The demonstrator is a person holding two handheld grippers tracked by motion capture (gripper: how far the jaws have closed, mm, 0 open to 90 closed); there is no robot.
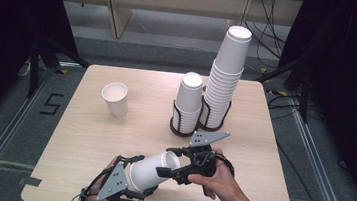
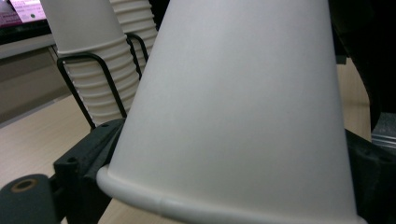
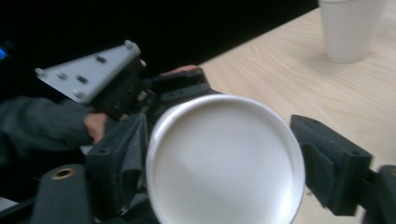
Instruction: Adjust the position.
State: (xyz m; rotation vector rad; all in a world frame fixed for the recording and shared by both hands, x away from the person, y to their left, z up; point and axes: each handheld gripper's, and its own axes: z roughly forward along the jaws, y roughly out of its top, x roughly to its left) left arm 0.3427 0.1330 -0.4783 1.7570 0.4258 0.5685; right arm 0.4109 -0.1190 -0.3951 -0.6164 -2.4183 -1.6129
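Both grippers' jaws bracket one paper cup (image 1: 148, 171) from opposite ends.

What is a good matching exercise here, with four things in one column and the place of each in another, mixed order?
Things:
1. tall stack
2. short stack
3. lone cup
4. held cup

Places:
A. lying between the two hand-held grippers
B. upright on the table's left half
C. in the right wire holder
D. in the left wire holder

Pairs: 1-C, 2-D, 3-B, 4-A
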